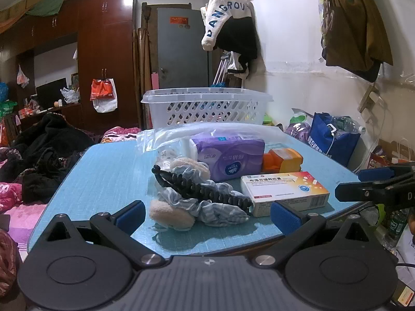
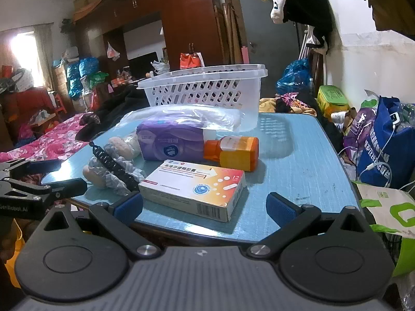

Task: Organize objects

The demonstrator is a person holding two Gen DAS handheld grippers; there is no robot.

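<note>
On the blue table [image 1: 103, 178] lie a black hair claw clip [image 1: 202, 189] on a blue-grey scrunchie [image 1: 220, 207], beige earmuffs [image 1: 171, 213], a purple tissue pack [image 1: 230, 156], an orange bottle [image 1: 284, 160] on its side and a medicine box [image 1: 284, 189]. My left gripper [image 1: 207, 219] is open and empty, just before the scrunchie pile. My right gripper [image 2: 205, 208] is open and empty, at the near end of the medicine box [image 2: 197, 189]. The right wrist view also shows the bottle [image 2: 233, 153], tissue pack [image 2: 171, 142] and clip [image 2: 114, 167].
A white plastic basket [image 1: 207, 106] stands at the table's far edge, behind a clear plastic bag [image 1: 166, 134]. A bed with dark clothes [image 1: 44, 153] lies to the left. Bags [image 2: 384, 140] crowd the floor to the right, by the wall.
</note>
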